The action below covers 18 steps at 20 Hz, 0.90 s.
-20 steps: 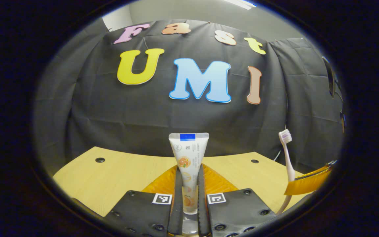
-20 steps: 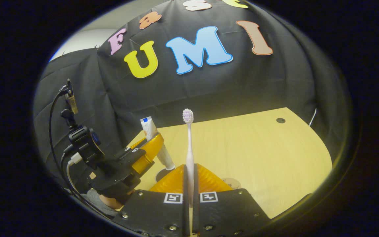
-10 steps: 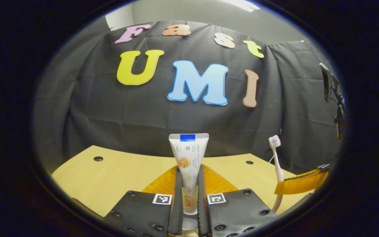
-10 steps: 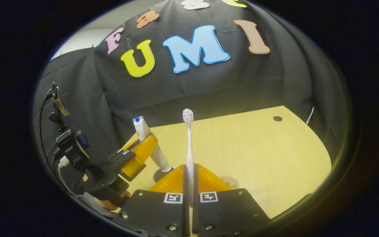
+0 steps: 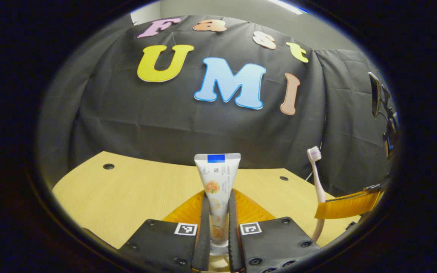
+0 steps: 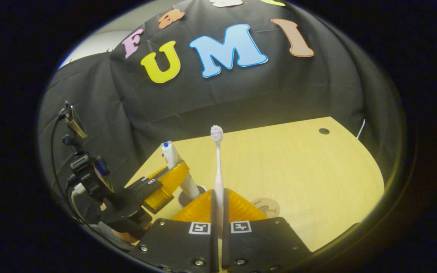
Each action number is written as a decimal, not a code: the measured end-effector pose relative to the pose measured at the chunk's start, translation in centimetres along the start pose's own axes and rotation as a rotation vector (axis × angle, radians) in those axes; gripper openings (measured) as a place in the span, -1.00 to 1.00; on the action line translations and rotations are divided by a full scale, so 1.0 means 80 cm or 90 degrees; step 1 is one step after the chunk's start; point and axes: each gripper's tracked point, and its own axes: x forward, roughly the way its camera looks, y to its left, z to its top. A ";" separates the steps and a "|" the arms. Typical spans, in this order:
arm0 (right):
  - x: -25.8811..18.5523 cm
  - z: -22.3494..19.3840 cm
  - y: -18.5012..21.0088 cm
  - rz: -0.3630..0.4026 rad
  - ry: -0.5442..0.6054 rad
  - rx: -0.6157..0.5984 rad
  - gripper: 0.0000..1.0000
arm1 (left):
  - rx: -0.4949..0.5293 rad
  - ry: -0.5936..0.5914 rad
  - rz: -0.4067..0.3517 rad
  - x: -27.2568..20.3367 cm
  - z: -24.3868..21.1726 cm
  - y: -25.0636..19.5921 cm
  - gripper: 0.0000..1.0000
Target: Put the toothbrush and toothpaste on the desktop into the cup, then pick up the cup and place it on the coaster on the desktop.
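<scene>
Toothpaste (image 5: 216, 197) upright in left gripper (image 5: 217, 227), toothbrush (image 6: 218, 170) in right gripper (image 6: 218, 223)

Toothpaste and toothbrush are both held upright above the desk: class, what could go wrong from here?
The left gripper holds the toothpaste just over the cup, which looks narrow; a slanted drop could tip it. The right gripper pinches the thin toothbrush low, so it may swivel. The grippers are close and might collide at the cup.
</scene>
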 end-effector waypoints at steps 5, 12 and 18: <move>0.000 -0.003 0.001 0.005 0.008 0.000 -0.91 | -0.001 0.081 -0.019 0.008 -0.049 -0.010 -0.33; 0.014 0.018 0.003 0.022 -0.014 -0.008 -0.91 | -0.002 0.104 -0.032 -0.005 -0.055 -0.020 0.49; 0.041 0.057 0.021 0.054 -0.063 -0.028 -0.91 | -0.006 0.102 -0.023 -0.042 -0.041 -0.014 0.74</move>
